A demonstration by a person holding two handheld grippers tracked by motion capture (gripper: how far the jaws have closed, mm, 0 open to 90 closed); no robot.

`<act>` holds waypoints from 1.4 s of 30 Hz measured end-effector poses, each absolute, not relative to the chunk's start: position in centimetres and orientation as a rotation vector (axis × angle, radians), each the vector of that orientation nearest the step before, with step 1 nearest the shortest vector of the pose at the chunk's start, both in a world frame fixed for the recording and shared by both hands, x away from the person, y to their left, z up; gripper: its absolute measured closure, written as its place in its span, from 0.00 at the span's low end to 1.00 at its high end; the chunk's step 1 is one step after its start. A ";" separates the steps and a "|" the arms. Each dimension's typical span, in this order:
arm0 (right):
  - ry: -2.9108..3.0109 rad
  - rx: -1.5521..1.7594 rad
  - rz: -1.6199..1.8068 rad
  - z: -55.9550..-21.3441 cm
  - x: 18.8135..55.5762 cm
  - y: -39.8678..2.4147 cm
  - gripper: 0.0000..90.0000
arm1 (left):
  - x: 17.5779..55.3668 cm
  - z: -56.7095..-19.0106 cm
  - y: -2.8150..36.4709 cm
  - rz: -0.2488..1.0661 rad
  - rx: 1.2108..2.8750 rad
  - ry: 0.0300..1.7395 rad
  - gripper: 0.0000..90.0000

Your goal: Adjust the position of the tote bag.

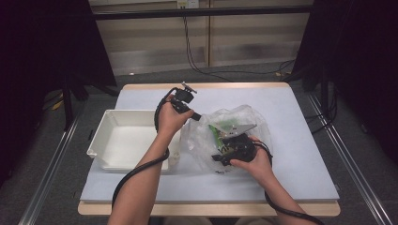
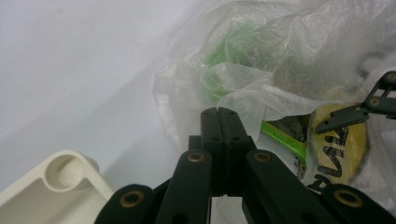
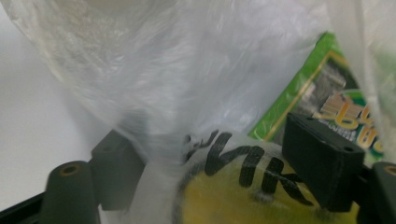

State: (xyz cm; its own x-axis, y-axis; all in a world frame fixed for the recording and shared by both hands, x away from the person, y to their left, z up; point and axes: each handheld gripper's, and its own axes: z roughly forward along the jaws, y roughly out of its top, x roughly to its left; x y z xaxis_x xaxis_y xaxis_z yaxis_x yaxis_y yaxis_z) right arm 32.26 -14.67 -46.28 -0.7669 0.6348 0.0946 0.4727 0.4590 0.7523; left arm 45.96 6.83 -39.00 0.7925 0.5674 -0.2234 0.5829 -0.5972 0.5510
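Near edge, high view: two forearms come in from the bottom, a black cable trailing from each gripper.

Right gripper, near centre of the table, is pushed into the near side of a clear plastic bag. In its own view the jaws stand apart, roughly half wide, one on each side of a fold of bag film. Between them sits a yellow round print with black letters (lettering only partly readable). The pads are not seen pressing on anything; the left one sits behind the film. A green packet lies just beyond, inside the bag, tilted.

Left gripper is held higher, at the bag's left upper edge, pointing right and down. Its own view shows the two jaws pressed flat together with a thin edge of the bag pinched at the tips, so it is clamped on the film. Past the jaws: the green packet, the yellow print, and the other gripper's tip at the right.

The bag rests on the table, right of a white tray, just beside its right wall. The tray's rounded corner shows low left in the left gripper view.

Far: table's back edge, floor, cables, wall panels.
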 end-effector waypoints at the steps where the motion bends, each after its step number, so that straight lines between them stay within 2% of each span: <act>1: 2.513 0.961 1.185 -46.6 32.2 -14.7 0.32 | 45.9 -39.0 6.7 -0.026 2.354 0.849 1.00; 3: 2.513 0.944 1.178 -47.1 31.9 -14.8 0.36 | 46.0 -39.0 6.7 -0.029 2.360 0.846 1.00; 4: 2.508 0.947 1.171 -47.1 31.7 -14.9 0.42 | 46.0 -39.0 6.7 -0.028 2.359 0.848 1.00; 5: 2.516 0.938 1.168 -47.0 31.6 -15.0 0.51 | 46.0 -39.0 6.7 -0.027 2.359 0.850 1.00; 6: 2.532 0.938 1.178 -46.8 31.4 -15.1 0.67 | 46.0 -39.1 6.7 -0.022 2.349 0.863 1.00; 7: 2.552 0.941 1.214 -46.7 31.3 -15.3 0.77 | 46.1 -39.1 6.7 -0.027 2.353 0.863 1.00; 9: 2.577 0.935 1.207 -46.9 30.9 -15.5 0.90 | 46.3 -39.2 6.7 -0.023 2.354 0.860 1.00; 11: 2.592 0.939 1.195 -47.3 30.5 -15.8 0.96 | 46.3 -39.3 6.7 -0.016 2.339 0.883 1.00; 18: 2.599 0.991 1.226 -47.7 29.0 -16.2 0.99 | 46.9 -39.9 6.7 -0.005 2.331 0.888 1.00; 24: 2.651 0.933 1.199 -47.9 27.3 -15.7 1.00 | 47.5 -40.5 6.3 -0.005 2.273 0.985 1.00; 29: 2.645 0.918 1.194 -47.7 27.1 -15.6 1.00 | 47.5 -40.5 6.7 -0.024 2.307 0.926 1.00; 32: 2.641 0.912 1.193 -47.6 27.2 -15.6 0.99 | 47.2 -40.1 7.1 -0.060 2.267 0.922 0.89; 39: 2.640 0.902 1.184 -47.3 27.5 -15.4 0.96 | 46.4 -38.1 7.7 -0.044 2.290 0.865 0.74; 41: 2.629 0.916 1.184 -47.2 27.5 -15.4 0.94 | 46.1 -37.7 7.7 -0.041 2.278 0.881 0.64; 42: 2.622 0.928 1.191 -47.1 27.5 -15.4 0.91 | 46.1 -37.5 7.8 -0.031 2.302 0.853 0.64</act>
State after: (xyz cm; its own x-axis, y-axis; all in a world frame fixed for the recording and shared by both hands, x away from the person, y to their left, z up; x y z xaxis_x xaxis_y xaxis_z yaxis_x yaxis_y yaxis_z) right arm 27.55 -15.45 -47.05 -0.8059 0.5751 0.1407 0.4844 0.5037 0.7153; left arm 46.06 7.80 -37.48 0.7856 0.5698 -0.2411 0.5857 -0.5593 0.5866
